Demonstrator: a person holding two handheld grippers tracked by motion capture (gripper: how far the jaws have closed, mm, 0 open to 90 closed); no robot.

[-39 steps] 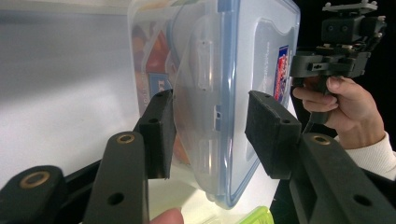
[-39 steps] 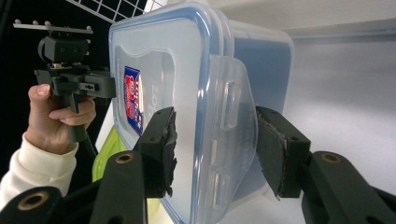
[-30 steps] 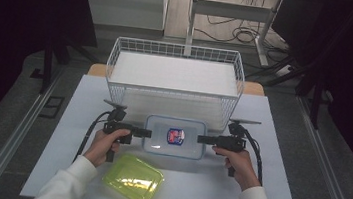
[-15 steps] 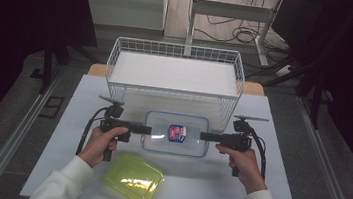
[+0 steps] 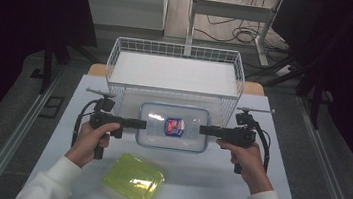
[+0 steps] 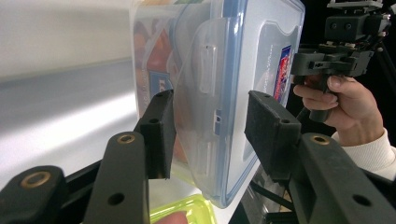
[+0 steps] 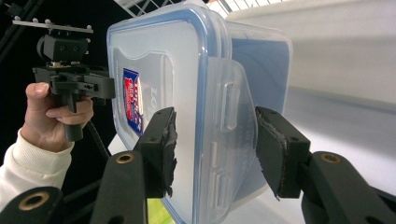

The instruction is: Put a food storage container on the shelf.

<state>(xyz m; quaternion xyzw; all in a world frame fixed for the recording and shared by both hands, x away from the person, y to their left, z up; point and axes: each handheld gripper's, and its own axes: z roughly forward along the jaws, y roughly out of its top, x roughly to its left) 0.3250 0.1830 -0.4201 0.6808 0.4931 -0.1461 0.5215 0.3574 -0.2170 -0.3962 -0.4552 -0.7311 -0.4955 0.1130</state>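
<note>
Clear plastic box (image 5: 173,127) between both tongs

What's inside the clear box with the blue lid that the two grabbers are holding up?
Through the clear box wall in the left gripper view, something orange and red shows inside. What it is cannot be told: the cloudy plastic blurs it, and the lid's sticker covers the middle from above.

Count on table: 1 clear lidded container (image 5: 173,127), 1 yellow-green lid (image 5: 133,178), 1 white wire basket (image 5: 176,68). 2 handheld grippers: left gripper (image 5: 139,124), right gripper (image 5: 203,130). 2 hands, white sleeves.
</note>
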